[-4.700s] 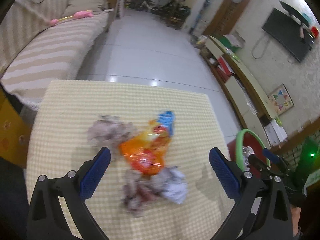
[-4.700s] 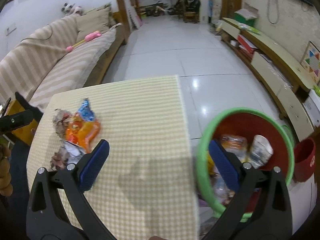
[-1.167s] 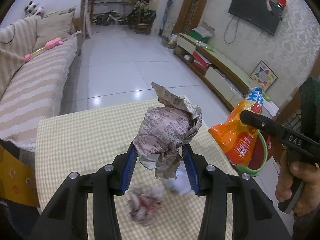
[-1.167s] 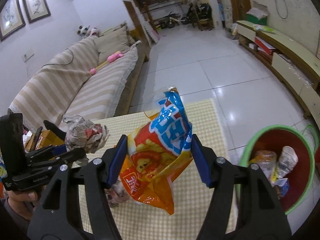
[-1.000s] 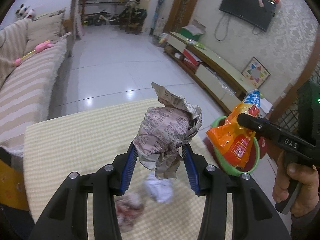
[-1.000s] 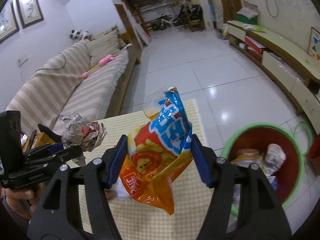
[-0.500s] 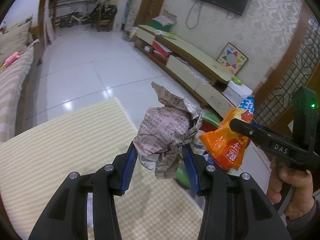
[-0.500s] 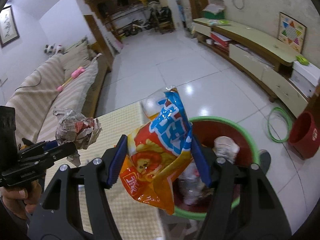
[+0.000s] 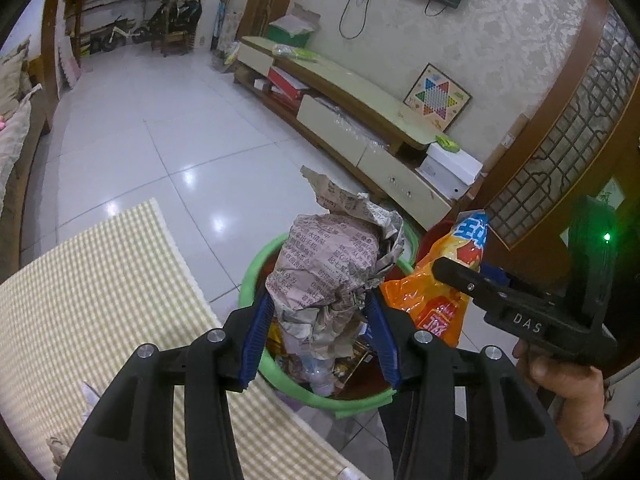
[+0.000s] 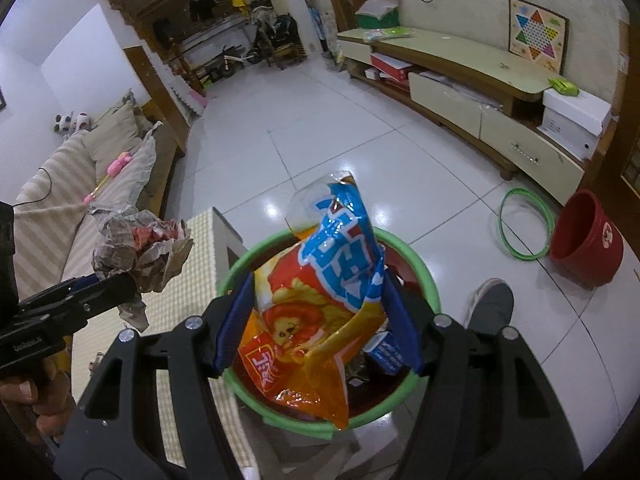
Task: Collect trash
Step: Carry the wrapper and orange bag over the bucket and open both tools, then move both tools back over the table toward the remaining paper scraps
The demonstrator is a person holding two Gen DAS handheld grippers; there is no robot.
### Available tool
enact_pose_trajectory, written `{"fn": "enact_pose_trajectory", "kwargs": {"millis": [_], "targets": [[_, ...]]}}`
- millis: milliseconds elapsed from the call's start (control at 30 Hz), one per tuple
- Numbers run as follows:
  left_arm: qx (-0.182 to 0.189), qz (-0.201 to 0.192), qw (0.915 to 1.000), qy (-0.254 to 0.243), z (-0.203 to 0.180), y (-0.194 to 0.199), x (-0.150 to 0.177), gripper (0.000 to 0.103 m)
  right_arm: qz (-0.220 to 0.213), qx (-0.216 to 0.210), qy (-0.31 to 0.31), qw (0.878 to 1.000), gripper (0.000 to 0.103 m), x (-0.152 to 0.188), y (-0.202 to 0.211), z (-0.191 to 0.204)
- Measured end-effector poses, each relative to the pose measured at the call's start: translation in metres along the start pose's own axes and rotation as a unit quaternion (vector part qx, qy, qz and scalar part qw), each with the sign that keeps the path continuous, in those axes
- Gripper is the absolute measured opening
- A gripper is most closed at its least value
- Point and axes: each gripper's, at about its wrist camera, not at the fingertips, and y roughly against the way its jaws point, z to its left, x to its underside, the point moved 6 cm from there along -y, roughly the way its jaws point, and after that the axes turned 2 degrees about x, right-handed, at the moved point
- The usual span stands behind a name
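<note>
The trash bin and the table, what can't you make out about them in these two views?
- Trash bin contents: both views, mostly hidden behind the crumpled newspaper and the orange snack bag.
- Bin's near rim: right wrist view, behind the right hand-held gripper.
- Trash left on the table: left wrist view, covered by the left hand-held gripper and cut off at the bottom edge.

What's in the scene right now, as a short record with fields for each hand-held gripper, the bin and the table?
left hand-held gripper: jaws opening, newspaper wad still between its pads, above the bin
right hand-held gripper: clamps snack bag, above the bin
bin: green rim, red inside, on the floor beside the table, trash already in it
table: checked cloth, paper scraps at its near edge
</note>
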Motion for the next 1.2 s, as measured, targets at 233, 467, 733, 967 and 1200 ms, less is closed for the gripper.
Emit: {"fn": "enact_pose_trajectory", "kwargs": {"millis": [233,467,733,967,1200], "targets": [[-0.007,0.022,0.9996,0.013,-0.003,-0.023,0.007,0.050,0.014,0.006,-0.011,1.000,0.064,0.005,-0.014,-0.010],[-0.005,0.042,0.9988,0.025,-0.002,-0.036,0.014,0.063,0.014,0.012,0.000,1.000,0.089,0.004,-0.021,-0.007],[-0.004,0.029,0.9991,0.030,0.008,-0.021,0.021,0.085,0.011,0.011,0.006,1.000,0.097,0.007,-0.019,0.001],[-0.025,0.005,0.9995,0.020,0.027,0.015,0.036,0.095,0.004,0.003,0.025,1.000,0.098,0.009,-0.013,0.028],[-0.062,-0.007,0.9968,0.049,0.071,0.058,0.057,0.095,0.005,-0.009,0.060,0.998,0.098,0.018,-0.012,0.075]]}}
